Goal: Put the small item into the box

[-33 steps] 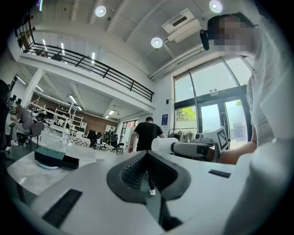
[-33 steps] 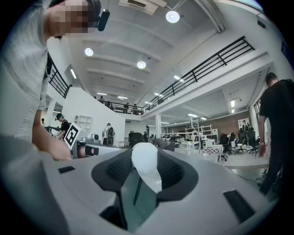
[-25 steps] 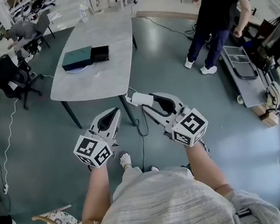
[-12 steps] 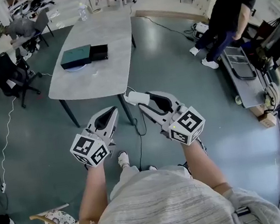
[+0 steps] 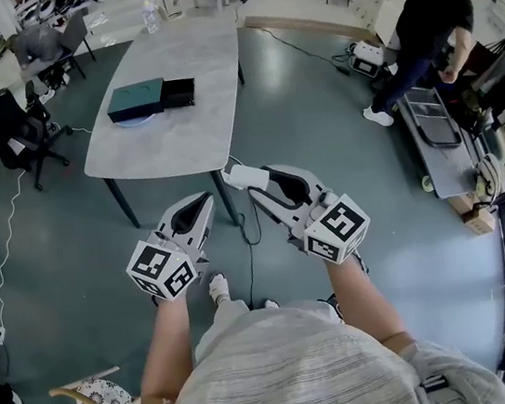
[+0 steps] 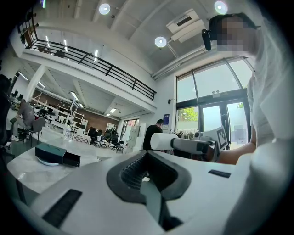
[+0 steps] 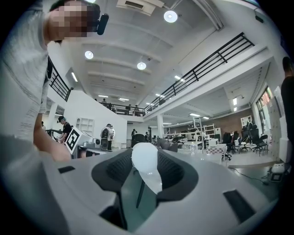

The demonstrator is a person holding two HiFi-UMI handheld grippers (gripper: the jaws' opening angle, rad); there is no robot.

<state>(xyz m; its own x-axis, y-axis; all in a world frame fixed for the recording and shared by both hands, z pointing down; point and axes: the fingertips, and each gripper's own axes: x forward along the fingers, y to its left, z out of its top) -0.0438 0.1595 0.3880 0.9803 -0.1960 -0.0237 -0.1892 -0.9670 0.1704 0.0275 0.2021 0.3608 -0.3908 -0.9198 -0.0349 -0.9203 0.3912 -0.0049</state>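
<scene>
While the person stands well back from the long pale grey table, the right gripper has its jaws clamped on the small, smooth, rounded white item, which pokes out past the tips. Left gripper: jaws pressed together, nothing between them. The target, a flat dark teal box with a black section at one end, lies on the table, well apart from both grippers.

Handling estimate: the item looks light and rigid, probably plastic. Its skin is glossy, so I expect it to be slippery under the pads. The shape seems cylindrical with a domed end, so it may roll, or squirt forward if squeezed near that end. I would hold it across the middle of its body, pads on opposite sides, with moderate force. Fragility: I cannot tell.
</scene>
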